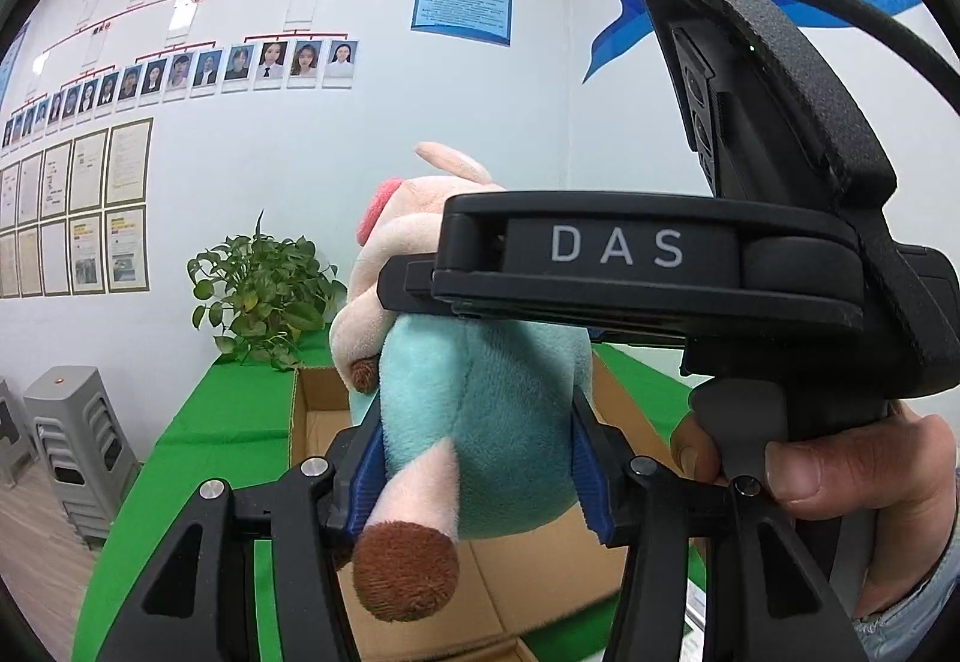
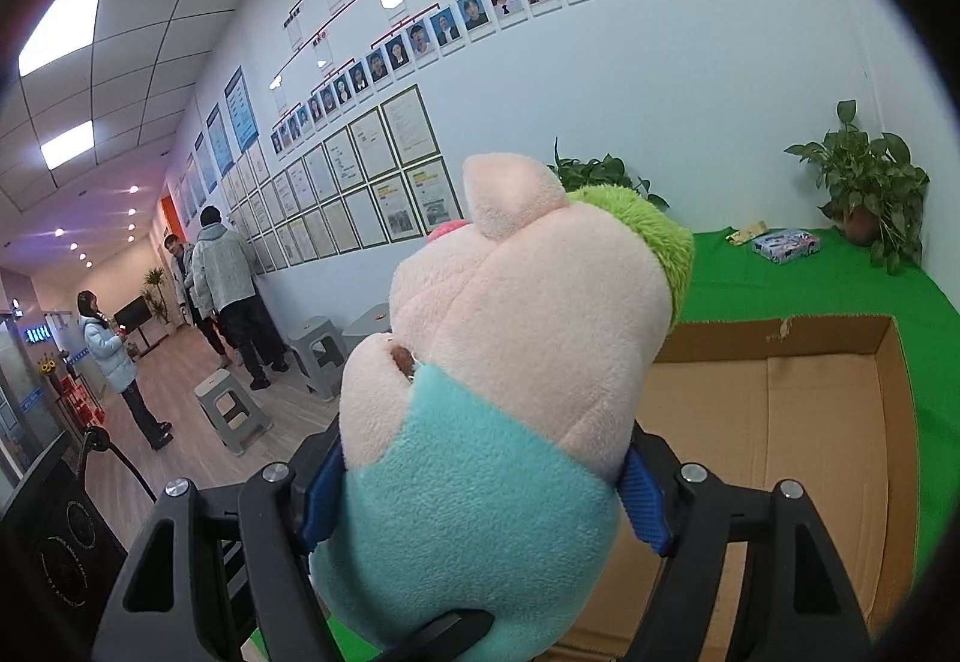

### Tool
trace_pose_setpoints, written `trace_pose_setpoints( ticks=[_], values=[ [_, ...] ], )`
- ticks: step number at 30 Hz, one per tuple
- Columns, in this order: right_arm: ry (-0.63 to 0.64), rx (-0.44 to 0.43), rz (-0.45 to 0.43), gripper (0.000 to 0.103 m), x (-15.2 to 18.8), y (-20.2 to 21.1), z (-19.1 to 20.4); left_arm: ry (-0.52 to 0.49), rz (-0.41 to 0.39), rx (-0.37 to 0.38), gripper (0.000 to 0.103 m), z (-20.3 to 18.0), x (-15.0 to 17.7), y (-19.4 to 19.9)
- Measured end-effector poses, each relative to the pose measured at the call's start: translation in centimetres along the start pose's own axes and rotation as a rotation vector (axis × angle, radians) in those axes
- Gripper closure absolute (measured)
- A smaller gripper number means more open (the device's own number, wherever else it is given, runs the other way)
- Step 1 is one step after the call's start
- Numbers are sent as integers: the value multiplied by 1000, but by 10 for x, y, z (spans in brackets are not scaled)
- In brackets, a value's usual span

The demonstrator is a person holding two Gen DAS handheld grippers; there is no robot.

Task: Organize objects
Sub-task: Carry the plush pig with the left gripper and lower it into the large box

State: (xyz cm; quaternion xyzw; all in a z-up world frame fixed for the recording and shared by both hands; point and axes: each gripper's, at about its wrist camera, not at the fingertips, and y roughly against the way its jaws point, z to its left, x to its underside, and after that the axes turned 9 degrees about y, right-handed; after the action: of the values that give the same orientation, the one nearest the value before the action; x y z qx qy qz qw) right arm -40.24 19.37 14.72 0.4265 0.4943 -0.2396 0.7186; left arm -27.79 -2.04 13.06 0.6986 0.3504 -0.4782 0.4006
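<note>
While the left gripper (image 1: 474, 458) clamps its jaws on the plush (image 1: 480, 392), it hangs above an open box (image 1: 318, 410) on the green surface (image 1: 228, 422); seen from the right gripper (image 2: 480, 488), jaws squeeze the same plush beside that box (image 2: 780, 422), interior apparently bare.

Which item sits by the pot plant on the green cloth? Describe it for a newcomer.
Start at the green cloth beyond the open cardboard box. Near the corner pot plant lies a small flat printed packet, white-blue. The yellowish scrap beside it is smaller and plainer.
</note>
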Motion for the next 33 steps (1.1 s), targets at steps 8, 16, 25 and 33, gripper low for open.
trace_pose_setpoints(
  ticks=[8,16,25,33],
  values=[
    [-9,2,74,28,5,-50,-20,86,69,3,53,77,-21,-103],
    [-51,-24,224,28,49,-115,-40,217,247,-20,53,144,29,-184],
    [-115,-87,438,28,126,-173,-52,399,431,-51,53,209,106,-244],
    [-104,-102,462,16,134,-174,-55,408,435,-68,53,223,129,-267]
  ],
)
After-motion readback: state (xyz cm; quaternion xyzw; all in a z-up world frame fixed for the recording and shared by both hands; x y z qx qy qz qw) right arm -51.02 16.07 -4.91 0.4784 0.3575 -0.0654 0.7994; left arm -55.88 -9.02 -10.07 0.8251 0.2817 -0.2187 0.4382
